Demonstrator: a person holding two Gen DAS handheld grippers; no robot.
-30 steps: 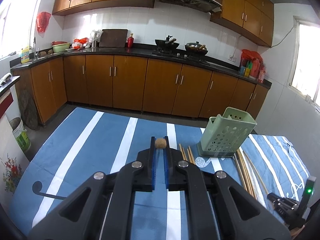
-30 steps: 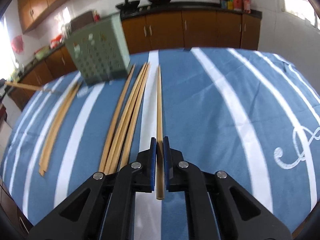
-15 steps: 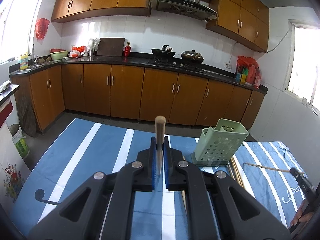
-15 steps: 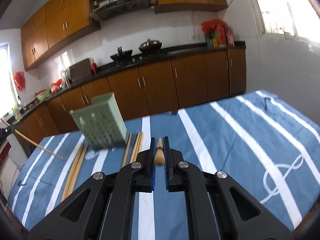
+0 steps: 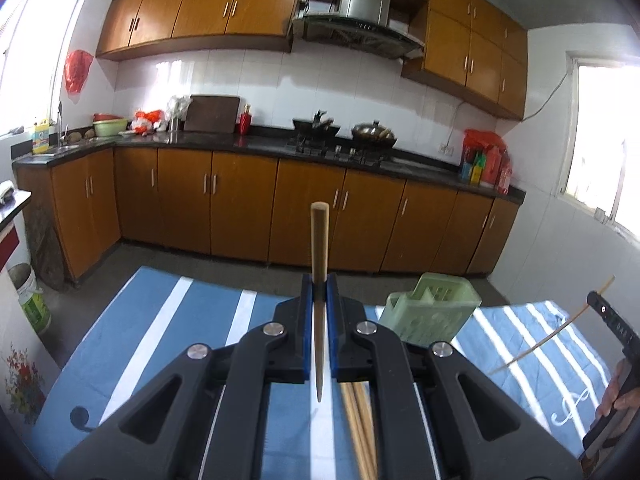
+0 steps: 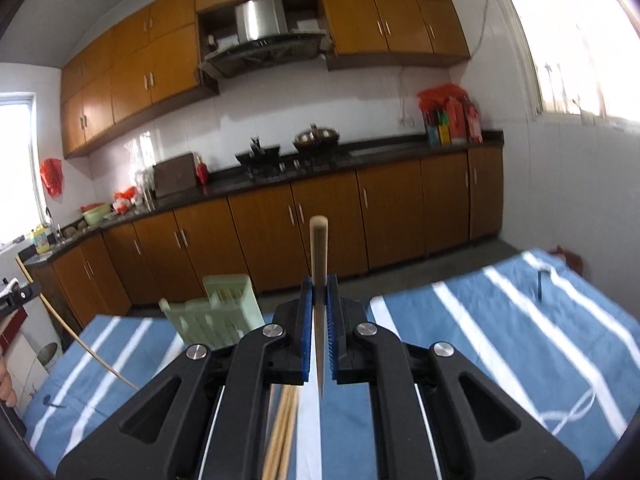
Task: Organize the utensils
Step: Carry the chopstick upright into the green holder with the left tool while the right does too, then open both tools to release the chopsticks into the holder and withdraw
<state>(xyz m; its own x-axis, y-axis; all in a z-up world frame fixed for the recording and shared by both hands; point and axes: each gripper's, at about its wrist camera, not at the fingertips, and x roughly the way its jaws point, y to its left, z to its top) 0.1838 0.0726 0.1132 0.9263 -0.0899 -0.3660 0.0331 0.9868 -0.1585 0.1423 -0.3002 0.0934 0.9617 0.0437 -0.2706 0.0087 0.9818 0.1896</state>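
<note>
My left gripper [image 5: 319,292] is shut on a wooden chopstick [image 5: 319,240] that stands upright, thick end up, above the table. My right gripper [image 6: 319,294] is shut on another wooden chopstick [image 6: 319,248], also upright. The pale green perforated utensil holder [image 5: 430,312] stands on the blue striped cloth, ahead and right of the left gripper; in the right wrist view the holder [image 6: 212,312] is ahead and left. Loose chopsticks [image 5: 360,432] lie on the cloth under the left gripper, and more chopsticks [image 6: 282,428] show under the right one.
The table carries a blue cloth with white stripes [image 5: 160,328]. The right gripper with its chopstick shows at the right edge of the left wrist view [image 5: 612,320]. Brown kitchen cabinets [image 5: 240,208] and a stove counter stand beyond the table.
Both grippers have lifted and tilted up with their chopsticks, which went from lying flat or pointing forward to standing upright. The holder now sits lower in both views.
</note>
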